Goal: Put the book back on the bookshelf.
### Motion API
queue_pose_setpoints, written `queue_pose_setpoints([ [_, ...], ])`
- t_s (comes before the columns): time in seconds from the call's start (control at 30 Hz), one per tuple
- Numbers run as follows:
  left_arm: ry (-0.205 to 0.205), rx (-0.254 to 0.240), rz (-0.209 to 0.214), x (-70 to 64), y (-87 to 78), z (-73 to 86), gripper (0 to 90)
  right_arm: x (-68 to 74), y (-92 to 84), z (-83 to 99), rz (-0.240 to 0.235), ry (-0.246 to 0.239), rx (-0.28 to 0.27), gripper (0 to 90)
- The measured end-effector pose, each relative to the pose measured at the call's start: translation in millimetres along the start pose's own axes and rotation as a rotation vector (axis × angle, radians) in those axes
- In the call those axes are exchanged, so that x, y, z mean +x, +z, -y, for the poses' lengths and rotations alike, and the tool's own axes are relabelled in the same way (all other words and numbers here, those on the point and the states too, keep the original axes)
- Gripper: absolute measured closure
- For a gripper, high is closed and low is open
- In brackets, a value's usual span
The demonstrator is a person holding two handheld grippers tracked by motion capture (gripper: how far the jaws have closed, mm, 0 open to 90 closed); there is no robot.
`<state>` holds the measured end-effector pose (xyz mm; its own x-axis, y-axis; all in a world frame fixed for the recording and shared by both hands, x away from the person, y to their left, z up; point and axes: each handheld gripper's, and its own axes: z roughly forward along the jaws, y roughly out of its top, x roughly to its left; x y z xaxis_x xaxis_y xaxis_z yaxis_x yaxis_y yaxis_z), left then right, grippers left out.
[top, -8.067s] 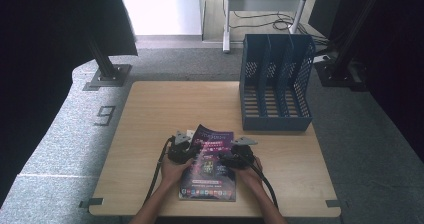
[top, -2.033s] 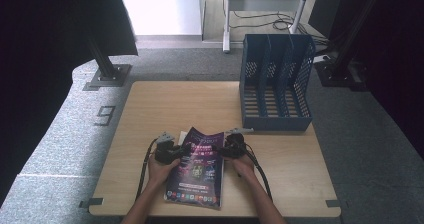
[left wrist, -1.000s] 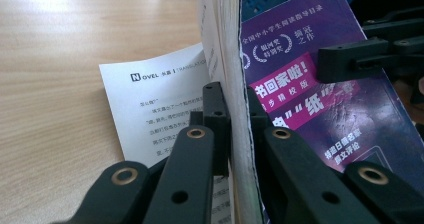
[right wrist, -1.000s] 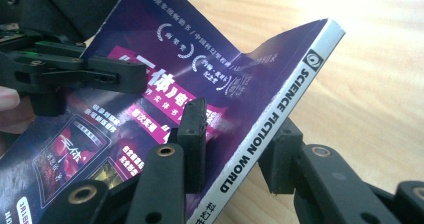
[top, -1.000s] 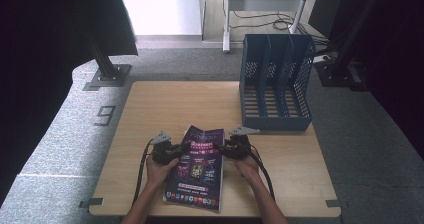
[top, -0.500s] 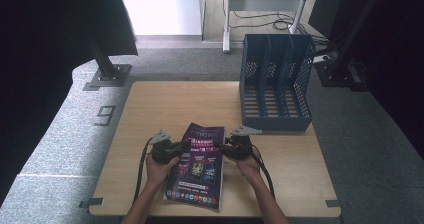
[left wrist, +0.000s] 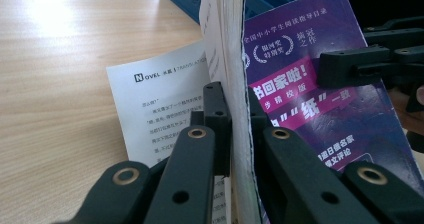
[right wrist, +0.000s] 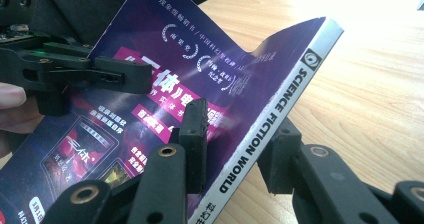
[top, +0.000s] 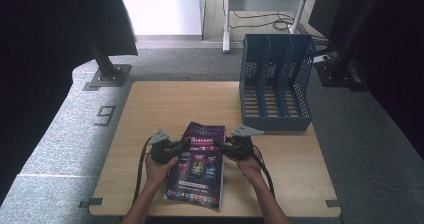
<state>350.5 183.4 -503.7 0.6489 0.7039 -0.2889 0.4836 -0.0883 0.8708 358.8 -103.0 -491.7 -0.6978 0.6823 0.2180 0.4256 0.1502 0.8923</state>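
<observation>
Magazine (top: 197, 166) clamped by both tongs; right gripper view reveals its spine lettering.

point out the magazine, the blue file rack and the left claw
magazine (top: 199, 166), high view, middle of its purple cover
blue file rack (top: 274, 121), high view, its front wall
left claw (left wrist: 235, 129), left gripper view, between its tips

Light wooden table (top: 165, 109); blue file rack (top: 274, 84) standing at 1 o'clock corner; purple magazine (top: 197, 166) near 6 o'clock edge, far end lifted off wood
</observation>
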Motion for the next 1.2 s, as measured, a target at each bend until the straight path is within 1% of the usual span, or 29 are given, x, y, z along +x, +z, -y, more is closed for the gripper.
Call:
queue_pose_setpoints([
  [0.07,0.003,-0.014,0.002,-2.1,-2.1,-2.2,86.9,0.6,-1.6,-1.5,0.001,-0.001,-0.007,67.5],
  [0.2,0.007,-0.018,0.006,-3.1,-3.8,-4.6,86.9,1.5,-4.3,-3.4,-0.003,-0.012,-0.021,67.8],
  [0.4,0.020,-0.024,0.008,-6.3,-5.3,-9.6,86.9,2.1,-8.0,-5.9,0.001,-0.013,-0.040,68.3],
  [0.67,0.024,-0.028,0.007,-8.3,-5.5,-12.1,86.9,2.5,-10.6,-7.3,0.000,-0.014,-0.045,68.6],
  [0.73,0.025,-0.029,0.007,-8.2,-4.6,-13.1,87.0,2.8,-11.6,-8.3,0.004,-0.014,-0.051,68.9],
  [0.8,0.017,-0.041,0.011,-8.2,-3.2,-14.4,87.0,2.8,-12.4,-8.8,0.008,-0.016,-0.055,69.1],
  [0.9,0.022,-0.047,0.011,-10.2,-2.0,-18.4,87.1,4.2,-15.8,-10.8,0.020,-0.024,-0.074,69.5],
  [0.97,0.036,-0.059,0.014,-14.2,-2.5,-25.2,87.0,7.2,-21.0,-14.5,0.041,-0.051,-0.092,69.7],
  [1.0,0.036,-0.059,0.014,-14.2,-2.5,-25.2,87.0,7.2,-21.0,-14.5,0.041,-0.051,-0.092,69.7],
  [1.03,0.053,-0.071,0.012,-18.4,-4.0,-30.3,87.0,9.0,-26.1,-17.7,0.047,-0.073,-0.113,70.1],
  [1.07,0.071,-0.075,0.006,-21.2,-4.8,-32.5,87.0,9.7,-29.1,-19.1,0.046,-0.077,-0.124,70.5],
  [1.1,0.071,-0.075,0.006,-21.2,-4.8,-32.5,87.0,10.0,-31.8,-20.4,0.043,-0.079,-0.133,70.9],
  [1.13,0.100,-0.080,-0.002,-26.2,-5.9,-36.0,86.9,10.1,-34.1,-21.5,0.044,-0.082,-0.142,71.2],
  [1.2,0.107,-0.080,-0.003,-27.7,-6.2,-37.2,86.9,10.6,-37.7,-22.5,0.046,-0.078,-0.154,71.7],
])
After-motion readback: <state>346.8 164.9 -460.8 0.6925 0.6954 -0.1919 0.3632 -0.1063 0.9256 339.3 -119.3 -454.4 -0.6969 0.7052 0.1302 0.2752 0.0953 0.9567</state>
